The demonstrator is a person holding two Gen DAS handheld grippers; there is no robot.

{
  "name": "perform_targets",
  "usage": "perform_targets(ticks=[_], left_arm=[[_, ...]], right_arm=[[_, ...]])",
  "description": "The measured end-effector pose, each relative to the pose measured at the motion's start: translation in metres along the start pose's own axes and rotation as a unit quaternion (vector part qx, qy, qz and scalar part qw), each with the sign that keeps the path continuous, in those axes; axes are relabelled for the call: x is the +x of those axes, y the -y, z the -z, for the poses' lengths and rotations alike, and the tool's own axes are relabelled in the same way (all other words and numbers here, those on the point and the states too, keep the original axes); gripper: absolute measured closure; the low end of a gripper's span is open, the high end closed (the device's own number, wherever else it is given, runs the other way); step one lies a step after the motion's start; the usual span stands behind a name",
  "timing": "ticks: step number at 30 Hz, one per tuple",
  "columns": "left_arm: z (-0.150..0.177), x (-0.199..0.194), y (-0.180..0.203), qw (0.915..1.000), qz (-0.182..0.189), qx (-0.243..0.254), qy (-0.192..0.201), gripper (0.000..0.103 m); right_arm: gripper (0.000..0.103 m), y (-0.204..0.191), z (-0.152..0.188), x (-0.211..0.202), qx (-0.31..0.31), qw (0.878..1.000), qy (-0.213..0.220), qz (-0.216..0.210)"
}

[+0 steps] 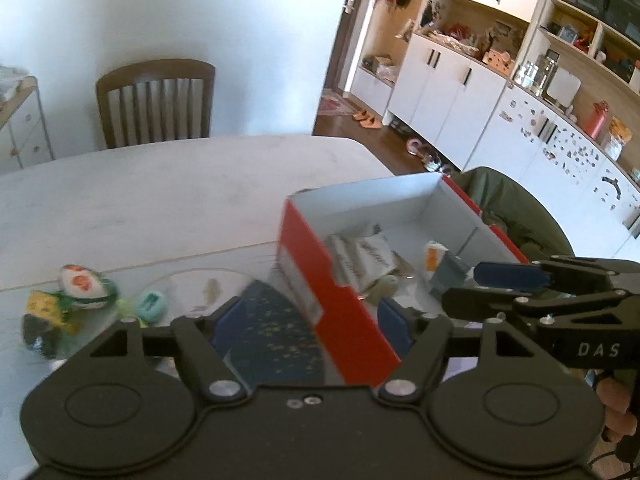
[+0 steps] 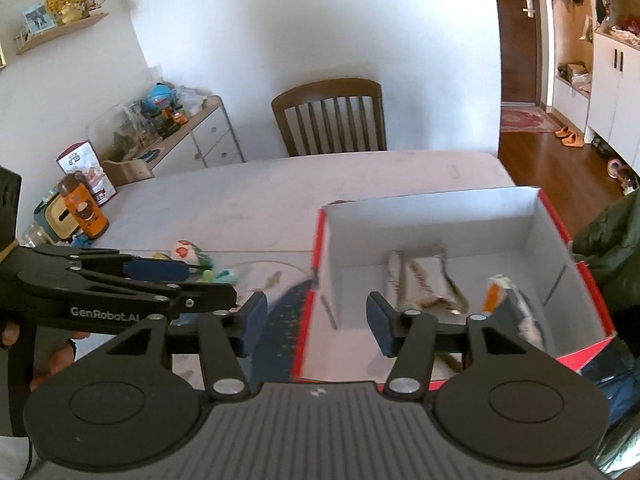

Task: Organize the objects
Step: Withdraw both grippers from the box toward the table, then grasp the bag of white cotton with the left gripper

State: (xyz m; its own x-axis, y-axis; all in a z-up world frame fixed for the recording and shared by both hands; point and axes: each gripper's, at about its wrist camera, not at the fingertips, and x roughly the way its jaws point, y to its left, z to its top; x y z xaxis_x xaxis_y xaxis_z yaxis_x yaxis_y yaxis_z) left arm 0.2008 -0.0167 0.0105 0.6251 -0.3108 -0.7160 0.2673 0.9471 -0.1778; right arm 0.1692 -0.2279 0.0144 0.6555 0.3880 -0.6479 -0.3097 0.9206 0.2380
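Observation:
A red box (image 1: 340, 292) with a white inside (image 2: 440, 236) stands on the table's near right part. In it lie whitish packets (image 2: 420, 280), an orange-and-white packet (image 1: 432, 256) and a grey-blue item (image 1: 450, 276). A dark blue speckled flat thing (image 1: 272, 332) lies against the box's left wall. My left gripper (image 1: 308, 316) is open above that thing and the box's near corner. My right gripper (image 2: 318, 312) is open too, straddling the box's left wall (image 2: 316, 264), and it holds nothing. Each gripper shows side-on in the other view: right (image 1: 480, 286), left (image 2: 200, 280).
Left of the box lie a white-and-green snack packet (image 1: 86, 286), a yellow-green packet (image 1: 46, 308) and a small teal item (image 1: 150, 304). A wooden chair (image 2: 330, 120) stands behind the pale table (image 1: 160, 192). An orange bottle (image 2: 82, 210) is at the left edge, a green jacket (image 1: 516, 208) at the right.

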Motion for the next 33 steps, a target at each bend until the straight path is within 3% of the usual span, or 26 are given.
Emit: perform_targets(ticks=[6,13,18,33], left_arm=[[0.008,-0.019,-0.032,0.9998,-0.014,-0.012,0.012,0.019],[0.019,-0.033,-0.065,0.9986,-0.039,-0.022,0.029,0.001],[0.030,-0.035,-0.092,0.9972,-0.055,-0.038,0.032,0.001],[0.073,-0.015,-0.191,0.9846,-0.139,-0.099,0.037,0.000]], right_arm=[[0.034,-0.026,0.001,0.009,0.003,1.000,-0.002,-0.009],[0.022,-0.056,0.006,0.025,-0.009,1.000,-0.002,-0.007],[0.017,-0.075,0.007,0.041,-0.014,1.000,0.001,0.001],[0.016,-0.114,0.014,0.127,-0.068,0.996,-0.043,0.024]])
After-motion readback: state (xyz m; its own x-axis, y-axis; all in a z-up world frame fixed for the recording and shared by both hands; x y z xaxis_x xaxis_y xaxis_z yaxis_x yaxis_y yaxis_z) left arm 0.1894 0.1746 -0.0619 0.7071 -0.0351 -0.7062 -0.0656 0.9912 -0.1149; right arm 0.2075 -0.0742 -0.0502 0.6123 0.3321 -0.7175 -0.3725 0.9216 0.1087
